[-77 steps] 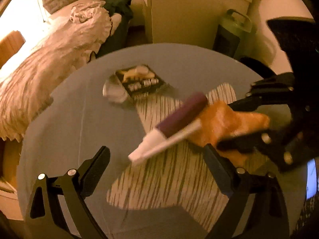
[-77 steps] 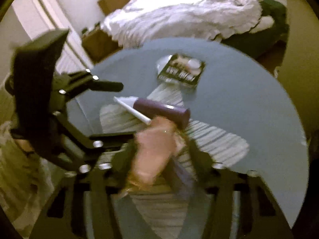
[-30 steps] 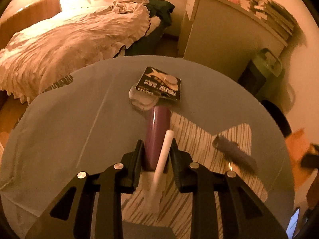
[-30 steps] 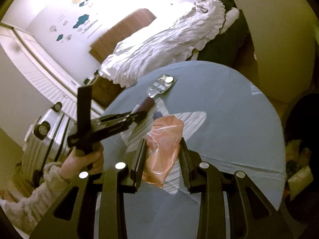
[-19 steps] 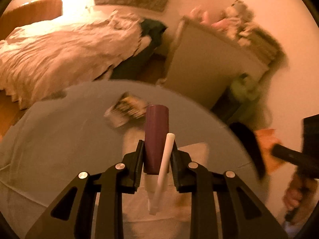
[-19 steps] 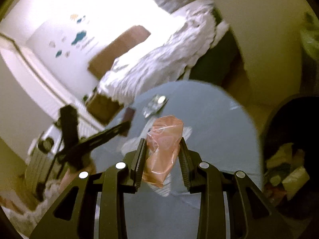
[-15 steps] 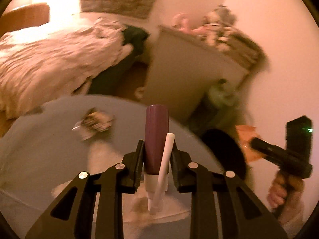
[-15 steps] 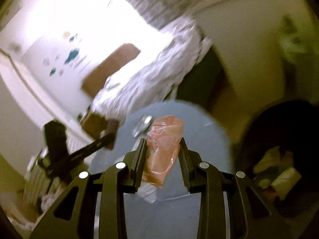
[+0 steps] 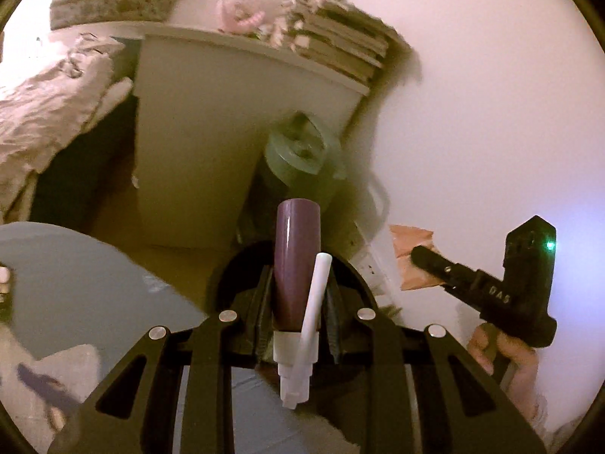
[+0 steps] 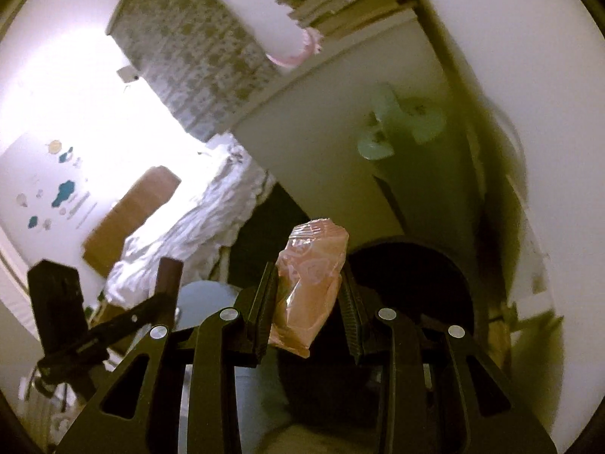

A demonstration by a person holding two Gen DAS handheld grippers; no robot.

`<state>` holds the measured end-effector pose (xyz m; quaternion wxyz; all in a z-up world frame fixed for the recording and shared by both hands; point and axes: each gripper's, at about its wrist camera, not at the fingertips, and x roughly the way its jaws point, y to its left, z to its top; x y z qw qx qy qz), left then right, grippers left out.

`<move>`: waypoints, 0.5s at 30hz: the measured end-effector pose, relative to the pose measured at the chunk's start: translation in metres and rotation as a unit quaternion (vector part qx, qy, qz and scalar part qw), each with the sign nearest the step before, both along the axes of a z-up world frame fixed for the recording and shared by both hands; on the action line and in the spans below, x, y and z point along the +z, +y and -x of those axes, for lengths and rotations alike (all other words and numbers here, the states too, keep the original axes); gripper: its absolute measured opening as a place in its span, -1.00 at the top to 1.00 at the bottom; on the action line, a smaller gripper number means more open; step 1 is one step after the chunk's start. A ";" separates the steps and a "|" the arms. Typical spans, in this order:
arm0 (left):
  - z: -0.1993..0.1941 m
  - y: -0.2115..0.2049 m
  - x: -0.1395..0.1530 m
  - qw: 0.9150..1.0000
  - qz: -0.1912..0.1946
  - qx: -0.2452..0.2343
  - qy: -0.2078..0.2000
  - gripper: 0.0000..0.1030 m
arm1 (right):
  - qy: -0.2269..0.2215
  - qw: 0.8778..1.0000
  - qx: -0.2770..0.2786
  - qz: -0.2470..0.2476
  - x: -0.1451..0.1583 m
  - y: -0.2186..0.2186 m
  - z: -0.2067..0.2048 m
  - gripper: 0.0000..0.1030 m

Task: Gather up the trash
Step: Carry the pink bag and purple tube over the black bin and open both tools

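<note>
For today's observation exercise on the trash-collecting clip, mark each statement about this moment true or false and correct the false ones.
1. The left hand-held gripper is shut on a purple tube. True.
2. The right hand-held gripper holds a crumpled sheet of white paper. False: it grips a pinkish plastic wrapper.
3. The purple tube has a white cap end pointing back towards the camera. True.
4. A stack of books lies on top of the pale cabinet. True.
5. The dark round bin stands on the blue table. False: it stands beyond the table's edge, by the cabinet.
</note>
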<state>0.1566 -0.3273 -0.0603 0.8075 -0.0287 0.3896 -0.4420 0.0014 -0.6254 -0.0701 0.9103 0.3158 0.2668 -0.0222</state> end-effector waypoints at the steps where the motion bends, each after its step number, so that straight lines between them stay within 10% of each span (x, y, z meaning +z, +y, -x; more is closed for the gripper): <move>1: 0.000 -0.008 -0.004 1.000 -0.003 -0.006 0.004 0.51 | 0.004 1.000 -0.001 -0.001 -0.005 -0.003 -0.001 0.37; 11: -0.001 -0.039 -0.021 0.999 -0.021 -0.027 0.019 0.48 | 0.036 0.999 0.000 -0.011 -0.032 -0.007 -0.016 0.36; 15: 0.003 -0.048 -0.022 0.999 -0.029 -0.034 0.008 0.14 | 0.050 0.999 -0.002 -0.012 -0.036 -0.008 -0.016 -0.03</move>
